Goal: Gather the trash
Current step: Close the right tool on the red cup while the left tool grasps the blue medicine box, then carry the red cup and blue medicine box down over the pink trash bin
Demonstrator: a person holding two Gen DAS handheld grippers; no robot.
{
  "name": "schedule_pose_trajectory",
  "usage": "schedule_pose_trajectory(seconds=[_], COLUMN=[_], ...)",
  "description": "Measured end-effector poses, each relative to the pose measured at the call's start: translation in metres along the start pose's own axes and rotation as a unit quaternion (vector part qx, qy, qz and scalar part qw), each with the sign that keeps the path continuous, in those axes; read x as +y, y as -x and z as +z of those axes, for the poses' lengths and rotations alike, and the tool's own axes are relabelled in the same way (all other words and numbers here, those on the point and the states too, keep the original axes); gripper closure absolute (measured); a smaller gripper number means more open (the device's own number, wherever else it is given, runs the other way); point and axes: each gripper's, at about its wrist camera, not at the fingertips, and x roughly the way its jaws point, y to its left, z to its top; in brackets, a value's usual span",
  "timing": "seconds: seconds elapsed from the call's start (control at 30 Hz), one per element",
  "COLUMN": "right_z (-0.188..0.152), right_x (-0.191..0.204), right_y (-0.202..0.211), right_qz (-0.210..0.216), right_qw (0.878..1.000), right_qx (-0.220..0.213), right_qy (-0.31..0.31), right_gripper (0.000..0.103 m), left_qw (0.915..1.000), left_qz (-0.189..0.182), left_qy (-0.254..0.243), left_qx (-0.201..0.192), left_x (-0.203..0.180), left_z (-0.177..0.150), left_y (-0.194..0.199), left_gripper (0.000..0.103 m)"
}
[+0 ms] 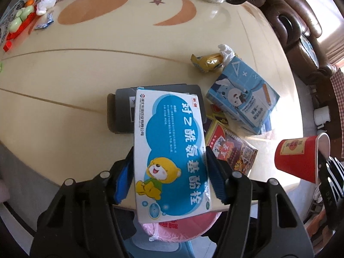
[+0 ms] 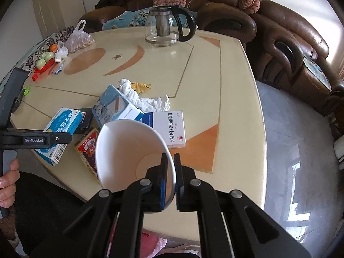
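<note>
On the table (image 2: pixel 232 99), the teapot (image 2: pixel 165 25) stands behind the boxes (image 2: pixel 120 107) and tissue (image 2: pixel 148 101).

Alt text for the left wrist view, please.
The left gripper clamps a blue-and-white medicine box with a cartoon bear above the cream table, a pink bag below. At right, a red paper cup is held up.

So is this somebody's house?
Probably a living room at home: a brown leather sofa curves round a cream table with a glass teapot and scattered medicine boxes.
</note>
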Motion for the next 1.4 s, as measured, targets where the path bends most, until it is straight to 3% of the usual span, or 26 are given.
schedule_pose_trajectory(seconds=[0.27, 0.63, 1.1, 1.4], right_z=[0.0, 0.001, -0.037, -0.074], right_x=[0.007, 0.021, 0.066, 0.094], right_y=[0.008, 0.047, 0.133, 0.168], right_qz=[0.005, 0.0, -0.005, -0.003], right_qw=[1.0, 0.999, 0.996, 0.995], right_qx=[-0.005, -0.032, -0.084, -0.095], right_qy=[-0.001, 0.009, 0.028, 0.041], right_gripper=[0.096, 0.096, 0.096, 0.096], left_qw=[0.9996, 0.9951, 0.9834, 0.9779], left_qz=[-0.006, 0.006, -0.003, -0.008], left_qy=[-0.018, -0.062, -0.121, -0.15], left_qx=[-0.019, -0.077, -0.135, -0.145], left_x=[-0.009, -0.021, -0.035, -0.035], left_z=[-0.005, -0.022, -0.084, -0.127], left_y=[0.023, 0.073, 0.137, 0.153], left_gripper=[0.043, 0.043, 0.043, 0.042])
